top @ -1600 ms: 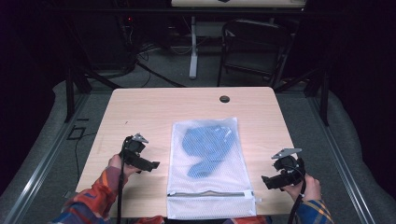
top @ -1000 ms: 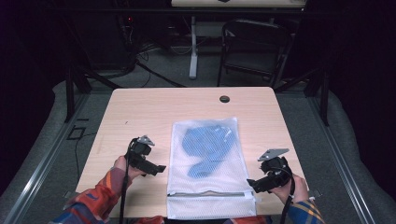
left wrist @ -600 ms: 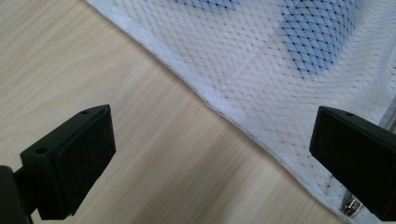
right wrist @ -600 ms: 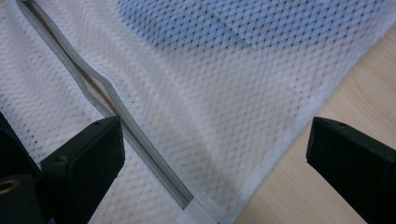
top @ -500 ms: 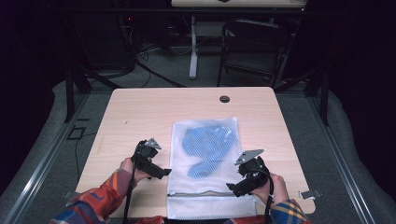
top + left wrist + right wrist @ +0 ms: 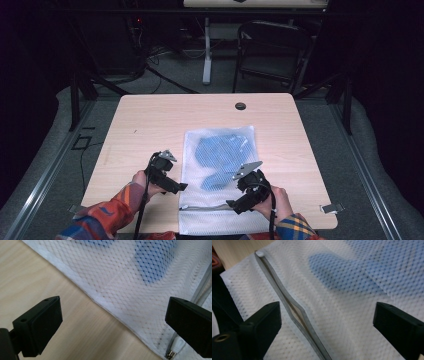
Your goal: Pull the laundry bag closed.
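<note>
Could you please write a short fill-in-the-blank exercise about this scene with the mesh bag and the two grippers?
1. The white mesh laundry bag holds a crumpled piece of cloth whose colour is ____.
2. The left gripper has its fingers ____, one over the light wooden table.
3. The bag's grey zipper runs along the edge ____ to the person.
4. The right gripper hovers over the ____.

Missing words: blue; open; nearest; bag

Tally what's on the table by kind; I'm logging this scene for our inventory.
White mesh laundry bag: 1
Blue garment inside the bag: 1
Gripper, left and right, both open: 2
Total: 4
</note>
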{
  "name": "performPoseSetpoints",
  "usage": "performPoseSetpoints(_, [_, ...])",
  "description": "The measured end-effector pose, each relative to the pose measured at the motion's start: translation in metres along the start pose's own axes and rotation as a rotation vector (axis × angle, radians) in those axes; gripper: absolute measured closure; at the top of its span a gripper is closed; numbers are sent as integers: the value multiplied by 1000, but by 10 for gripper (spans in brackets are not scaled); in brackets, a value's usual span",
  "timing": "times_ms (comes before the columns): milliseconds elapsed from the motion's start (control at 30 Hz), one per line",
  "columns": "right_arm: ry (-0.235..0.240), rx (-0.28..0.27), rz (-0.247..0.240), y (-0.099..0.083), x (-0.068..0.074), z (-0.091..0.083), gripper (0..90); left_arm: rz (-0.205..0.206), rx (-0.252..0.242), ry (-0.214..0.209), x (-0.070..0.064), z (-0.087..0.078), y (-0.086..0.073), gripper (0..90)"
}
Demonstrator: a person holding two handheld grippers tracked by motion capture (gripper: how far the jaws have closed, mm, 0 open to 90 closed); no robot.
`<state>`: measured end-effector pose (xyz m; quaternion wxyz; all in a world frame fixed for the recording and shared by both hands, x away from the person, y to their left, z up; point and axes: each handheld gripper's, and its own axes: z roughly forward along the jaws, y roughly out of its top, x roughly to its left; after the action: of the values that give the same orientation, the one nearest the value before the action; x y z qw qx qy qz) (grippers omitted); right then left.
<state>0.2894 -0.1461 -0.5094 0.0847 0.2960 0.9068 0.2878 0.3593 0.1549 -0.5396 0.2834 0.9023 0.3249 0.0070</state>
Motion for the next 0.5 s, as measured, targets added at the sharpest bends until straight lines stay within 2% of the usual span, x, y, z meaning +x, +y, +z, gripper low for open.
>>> performPoseSetpoints(167, [29,14,-16,7,9,9,96,-13,-20,-13,2,0,0,36])
performPoseSetpoints(333, [69,14,-42,17,21,21,151,-16,-20,-26,2,3,0,104])
performPoseSetpoints(500, [114,-3,-71,26,32,31,269,-9,-15,-36,1,6,-1,154])
